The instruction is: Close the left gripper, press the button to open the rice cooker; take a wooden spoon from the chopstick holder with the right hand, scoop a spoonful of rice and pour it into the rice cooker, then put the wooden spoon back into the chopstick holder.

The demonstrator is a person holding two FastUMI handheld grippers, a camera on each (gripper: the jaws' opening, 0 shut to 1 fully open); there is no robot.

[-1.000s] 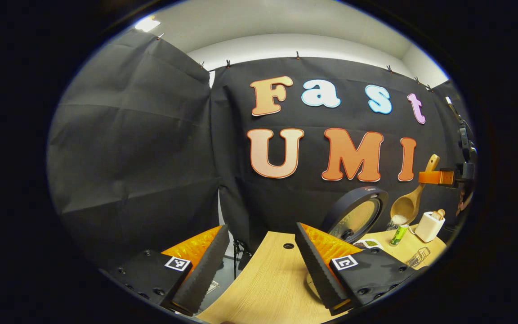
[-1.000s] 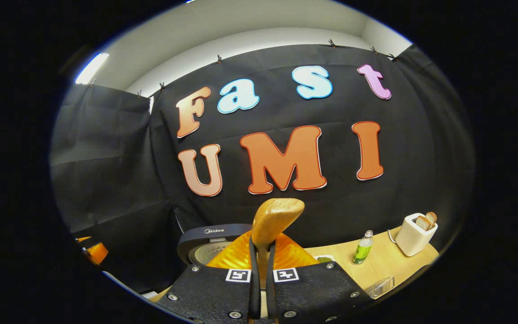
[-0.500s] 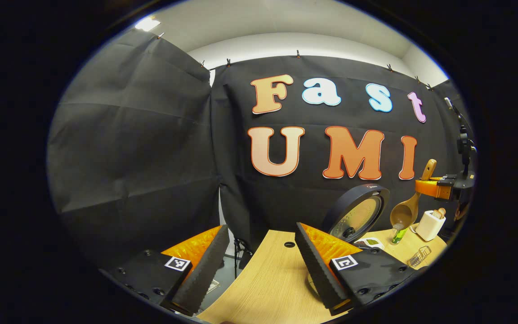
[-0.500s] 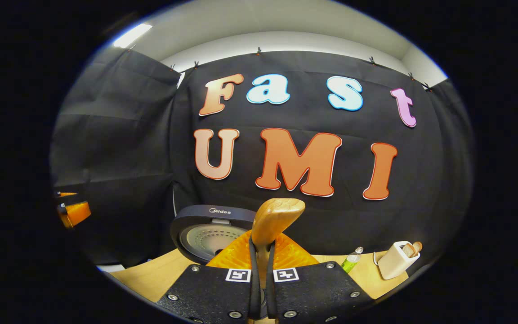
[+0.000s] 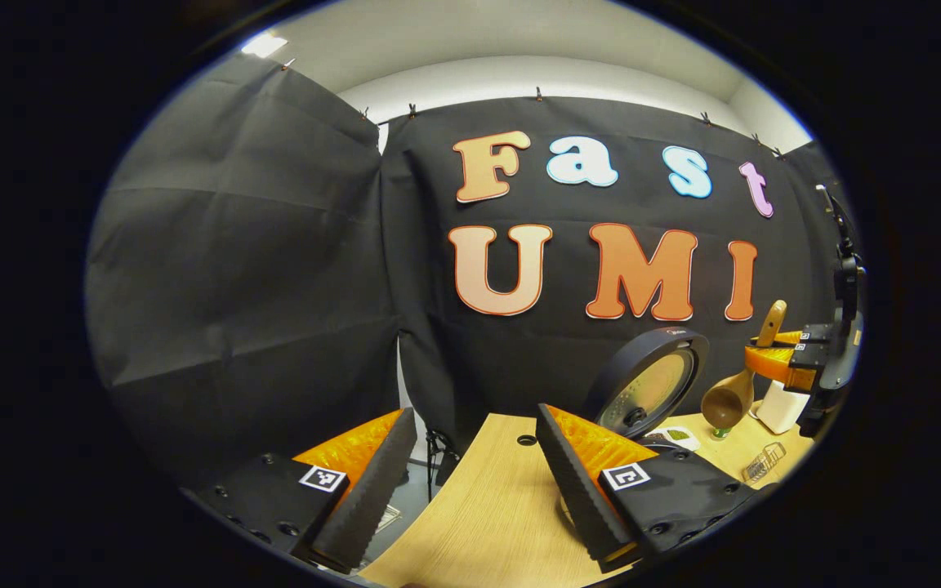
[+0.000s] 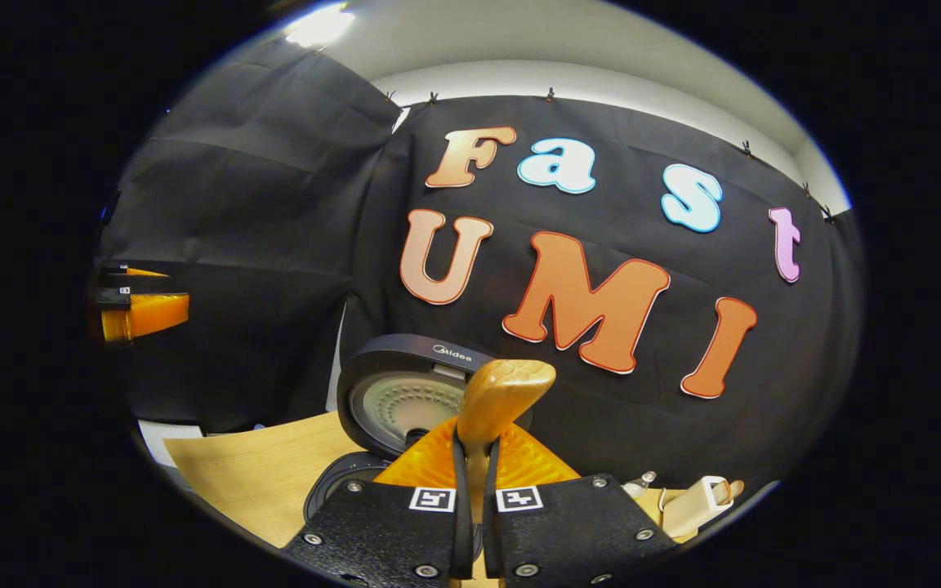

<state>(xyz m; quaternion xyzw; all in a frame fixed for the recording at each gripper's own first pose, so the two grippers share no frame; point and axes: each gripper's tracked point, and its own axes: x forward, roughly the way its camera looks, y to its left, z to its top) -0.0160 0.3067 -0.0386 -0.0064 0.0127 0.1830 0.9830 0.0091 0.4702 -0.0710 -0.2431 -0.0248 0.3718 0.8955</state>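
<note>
In the left gripper view my left gripper [image 5: 470,457] is open over the table's near edge, holding nothing. At the far right the rice cooker [image 5: 646,392] stands with its round lid raised. Beside that lid hangs the wooden spoon [image 5: 730,398], bowl down and its back towards me, with the right gripper [image 5: 774,359] shut on its handle. In the right gripper view my right gripper [image 6: 476,457] is shut on the wooden spoon's handle [image 6: 503,396], whose end sticks up past the fingers. The cooker's lid [image 6: 405,396] rises just behind, the pot rim [image 6: 340,486] below. The spoon's bowl is hidden.
A white toaster [image 5: 781,406] and a wire rack [image 5: 764,461] sit on the wooden table [image 5: 487,506] to the right of the cooker. In the right gripper view the toaster [image 6: 695,510] and a bottle [image 6: 640,483] are low right, the left gripper [image 6: 140,306] far left.
The spoon has tipped over beside the cooker lid; the rice that was falling from its bowl is gone. The right gripper rolled and sank slightly. The left gripper has not moved.
</note>
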